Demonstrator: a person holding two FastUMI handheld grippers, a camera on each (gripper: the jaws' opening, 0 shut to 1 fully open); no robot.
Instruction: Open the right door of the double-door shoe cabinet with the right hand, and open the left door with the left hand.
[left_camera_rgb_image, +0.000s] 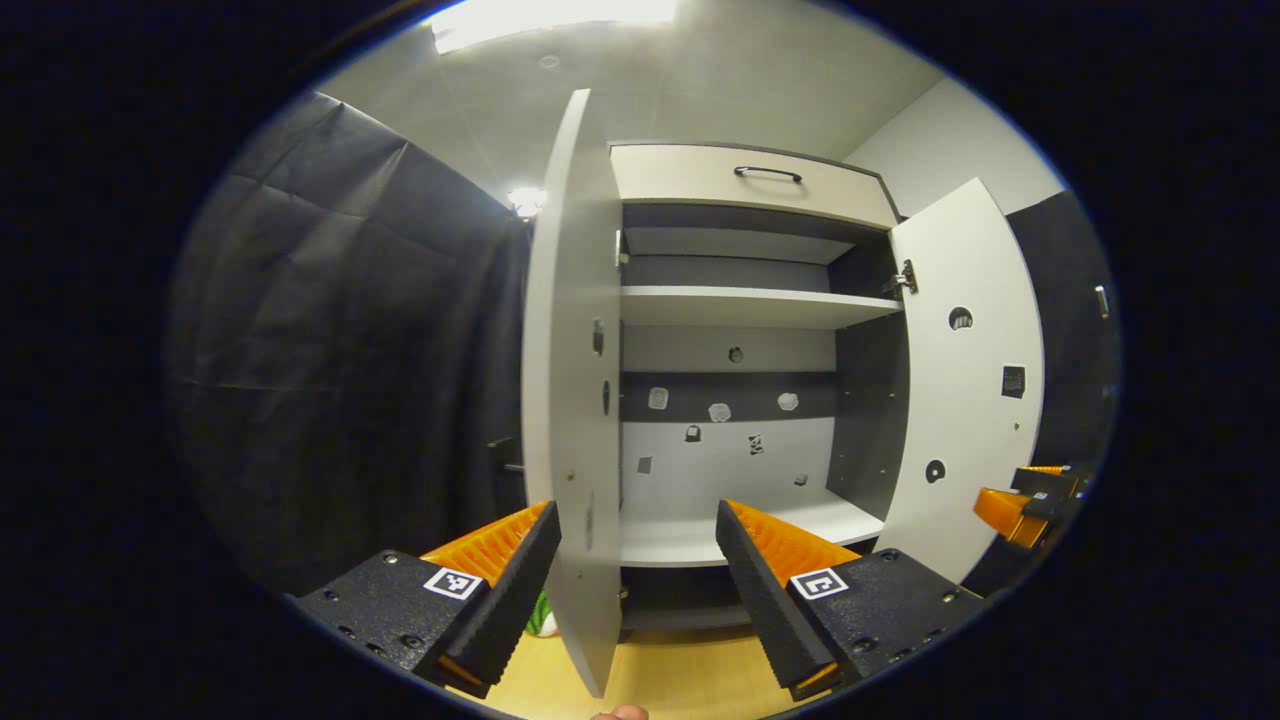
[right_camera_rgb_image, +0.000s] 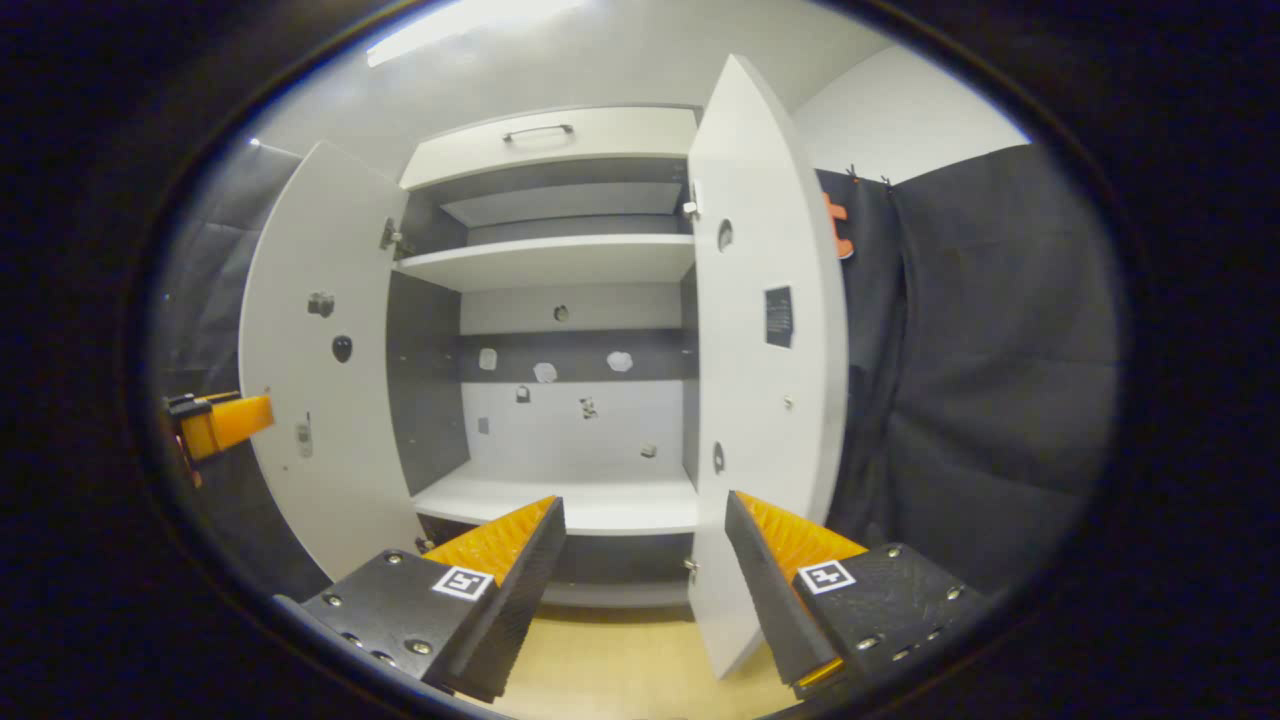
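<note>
The white shoe cabinet (left_camera_rgb_image: 740, 305) stands with both doors swung wide, its dark inside and white shelves bare. In the left gripper view the left door (left_camera_rgb_image: 570, 400) shows edge-on, its lower edge passing between the fingers of my open left gripper (left_camera_rgb_image: 640, 600), close to the left finger (left_camera_rgb_image: 500, 590). The right door (left_camera_rgb_image: 960, 380) stands open farther right, with the right gripper (left_camera_rgb_image: 1020, 505) beside it. In the right gripper view the right door (right_camera_rgb_image: 765, 350) rises between the fingers of my open right gripper (right_camera_rgb_image: 645, 590). The left door (right_camera_rgb_image: 320, 400) and the left gripper (right_camera_rgb_image: 215, 425) lie at the left.
A drawer with a dark handle (left_camera_rgb_image: 768, 173) tops the cabinet. Black cloth (left_camera_rgb_image: 350, 350) hangs on both sides of it. A light wooden floor (left_camera_rgb_image: 680, 680) runs below the doors. Small marks and holes dot the cabinet's back panel (right_camera_rgb_image: 560, 400).
</note>
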